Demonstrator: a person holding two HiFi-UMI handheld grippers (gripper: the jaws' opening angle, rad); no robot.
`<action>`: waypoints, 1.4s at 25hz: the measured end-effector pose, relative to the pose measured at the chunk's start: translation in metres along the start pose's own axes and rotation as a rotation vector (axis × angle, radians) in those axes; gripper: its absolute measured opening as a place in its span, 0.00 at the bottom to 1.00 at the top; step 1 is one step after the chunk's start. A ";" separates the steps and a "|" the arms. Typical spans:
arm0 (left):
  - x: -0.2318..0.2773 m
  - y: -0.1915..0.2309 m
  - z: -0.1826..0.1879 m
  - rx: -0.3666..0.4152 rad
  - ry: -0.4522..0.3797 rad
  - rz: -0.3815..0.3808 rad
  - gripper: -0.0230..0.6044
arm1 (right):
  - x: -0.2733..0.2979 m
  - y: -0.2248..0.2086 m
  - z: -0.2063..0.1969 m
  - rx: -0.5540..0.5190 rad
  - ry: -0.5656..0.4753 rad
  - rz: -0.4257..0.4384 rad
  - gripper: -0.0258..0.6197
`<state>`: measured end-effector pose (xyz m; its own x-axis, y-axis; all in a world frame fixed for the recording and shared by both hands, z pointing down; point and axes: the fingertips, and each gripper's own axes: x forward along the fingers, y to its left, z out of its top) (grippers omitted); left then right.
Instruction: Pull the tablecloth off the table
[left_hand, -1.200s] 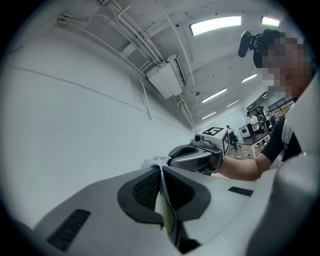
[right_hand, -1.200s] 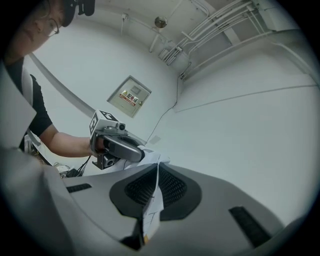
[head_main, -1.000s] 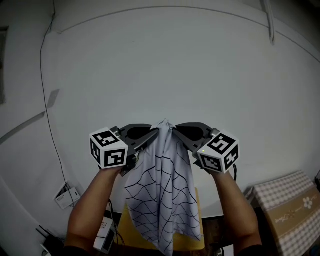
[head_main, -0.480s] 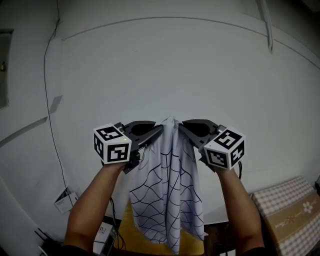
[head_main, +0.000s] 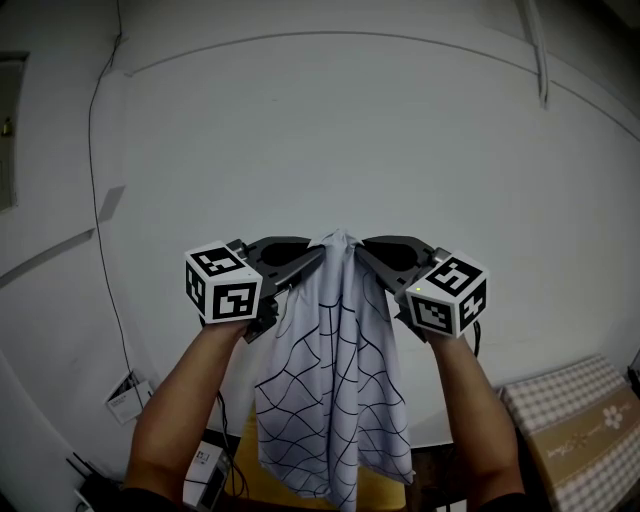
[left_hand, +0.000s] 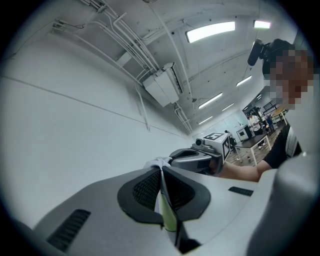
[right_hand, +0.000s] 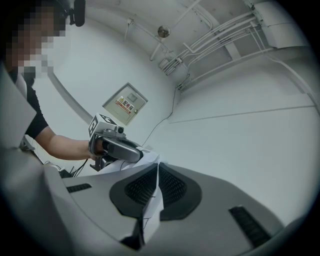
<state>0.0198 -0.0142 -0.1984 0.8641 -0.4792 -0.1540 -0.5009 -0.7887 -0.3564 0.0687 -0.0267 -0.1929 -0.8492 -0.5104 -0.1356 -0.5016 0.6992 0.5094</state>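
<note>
1. In the middle of the head view, I hold the tablecloth (head_main: 335, 400) up in front of the white wall (head_main: 350, 130). Its top edge is bunched between my two grippers and the rest hangs straight down in loose folds.
2. I pinch the cloth at two spots close side by side. I judge this is so that it gathers into one narrow bundle and lifts clear of the desk (head_main: 246, 468). The desk's yellowish top shows dimly at the bottom of the frame, behind the cloth's lower edge. I cannot tell whether the hem touches it.
3. My left gripper (head_main: 316, 257), just left of centre, is clamped on the cloth. In the left gripper view its dark pads meet on a thin layer of fabric, and a small white tuft pokes out past the tips.
4. My right gripper (head_main: 362, 252), just right of centre, is clamped on the cloth too. In the right gripper view a white fold with a dark line on it runs down between the pressed pads.
5. The two grippers angle toward each other, tips near but apart, with the bunched edge between them. The whole weight of the cloth hangs from these two pinches.
6. A box (head_main: 575, 420) draped in checked fabric sits at the lower right, well apart from the cloth.
7. By my reckoning the cloth is off the desk or nearly so.
</note>
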 end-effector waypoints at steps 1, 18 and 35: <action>0.000 0.000 0.000 0.000 -0.002 0.001 0.06 | -0.001 0.000 0.000 -0.002 -0.001 -0.001 0.08; -0.004 -0.007 0.008 0.025 -0.017 0.005 0.06 | -0.010 0.005 0.009 -0.032 -0.022 -0.020 0.08; -0.012 -0.018 0.033 0.092 -0.041 0.000 0.06 | -0.024 0.001 0.031 -0.070 -0.057 -0.076 0.08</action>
<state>0.0205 0.0186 -0.2208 0.8663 -0.4617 -0.1906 -0.4959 -0.7489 -0.4396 0.0832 0.0016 -0.2153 -0.8185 -0.5294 -0.2232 -0.5534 0.6220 0.5540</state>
